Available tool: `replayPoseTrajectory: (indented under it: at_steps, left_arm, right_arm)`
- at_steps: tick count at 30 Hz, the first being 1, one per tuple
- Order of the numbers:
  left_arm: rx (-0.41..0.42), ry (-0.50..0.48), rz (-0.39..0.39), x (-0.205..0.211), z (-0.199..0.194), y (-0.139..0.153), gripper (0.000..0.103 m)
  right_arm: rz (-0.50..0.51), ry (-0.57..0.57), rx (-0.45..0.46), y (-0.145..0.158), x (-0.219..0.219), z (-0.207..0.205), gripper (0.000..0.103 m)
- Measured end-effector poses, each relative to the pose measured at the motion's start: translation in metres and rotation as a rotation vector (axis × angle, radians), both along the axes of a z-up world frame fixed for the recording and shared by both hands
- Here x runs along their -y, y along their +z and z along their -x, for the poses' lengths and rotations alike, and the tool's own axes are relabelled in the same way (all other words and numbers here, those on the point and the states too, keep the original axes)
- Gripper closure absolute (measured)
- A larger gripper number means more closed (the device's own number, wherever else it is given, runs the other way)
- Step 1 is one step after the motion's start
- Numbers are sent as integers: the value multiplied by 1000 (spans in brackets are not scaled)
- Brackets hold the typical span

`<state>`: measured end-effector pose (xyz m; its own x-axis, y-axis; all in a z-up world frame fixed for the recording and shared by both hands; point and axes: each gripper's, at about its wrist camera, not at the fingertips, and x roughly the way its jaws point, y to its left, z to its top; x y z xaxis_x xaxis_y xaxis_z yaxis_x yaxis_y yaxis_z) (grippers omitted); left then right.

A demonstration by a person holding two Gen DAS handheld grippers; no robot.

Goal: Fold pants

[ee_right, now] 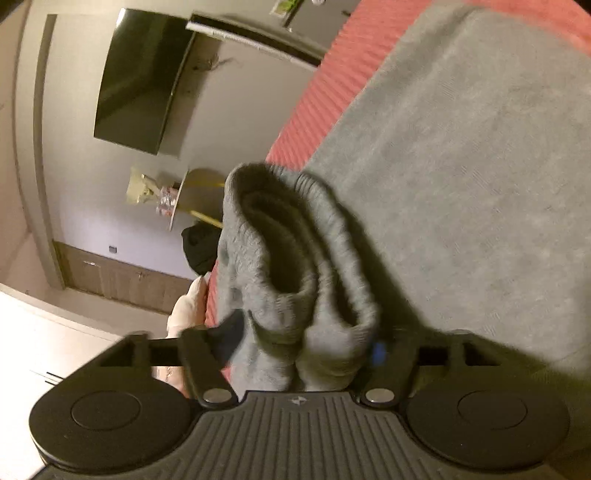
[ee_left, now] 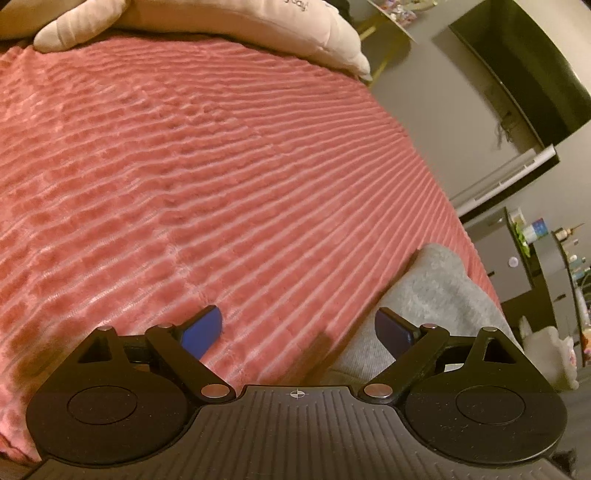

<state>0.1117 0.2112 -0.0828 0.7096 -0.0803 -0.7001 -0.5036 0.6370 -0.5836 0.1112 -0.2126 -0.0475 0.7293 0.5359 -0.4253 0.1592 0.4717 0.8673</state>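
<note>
**Fold pants: cuff end clamped on the right, left side idle**

Right hand-held gripper (ee_right: 303,343): clenched on a bunched, ribbed end of the grey pants (ee_right: 461,166). The fabric is seen doubled between the fingers, one blue pad (ee_right: 378,352) just showing at the edge of the bundle. Beyond the fingers, and off to their right, the rest of the garment is spread flat over the pink bedspread (ee_right: 325,96); its long axis runs away from this hand-held gripper toward the far edge of the bed.

Left hand-held gripper (ee_left: 299,332): released, jaws wide apart, nothing between them. It is held above the bedspread (ee_left: 221,166). One edge of the pants (ee_left: 436,291) lies just behind its right finger and extends ahead and to the right; the bedspread straight ahead carries no cloth. A pale pillow (ee_left: 221,26) is noted at the far end.

Judgement: a fold is under way, with the held end to be carried along the garment's length. The right arm is the nearer and already engaged; the free edge lies to the right of the left one.
</note>
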Motion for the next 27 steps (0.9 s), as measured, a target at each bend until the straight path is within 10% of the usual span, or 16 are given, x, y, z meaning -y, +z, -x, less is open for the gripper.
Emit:
replayPoseTrajectory:
  at_steps: [2, 4, 14, 27]
  left_arm:
    - [4, 8, 6, -2, 0, 0, 9]
    - [11, 20, 25, -5, 1, -1, 9]
    - [29, 54, 59, -10, 7, 0, 9]
    - [20, 50, 41, -6, 5, 2, 8]
  right_arm:
    - [107, 16, -16, 14, -18, -10, 28]
    - [241, 25, -32, 31, -33, -15, 60]
    - [230, -25, 292, 141, -27, 39, 61]
    - [444, -320, 9, 35, 69, 73, 60]
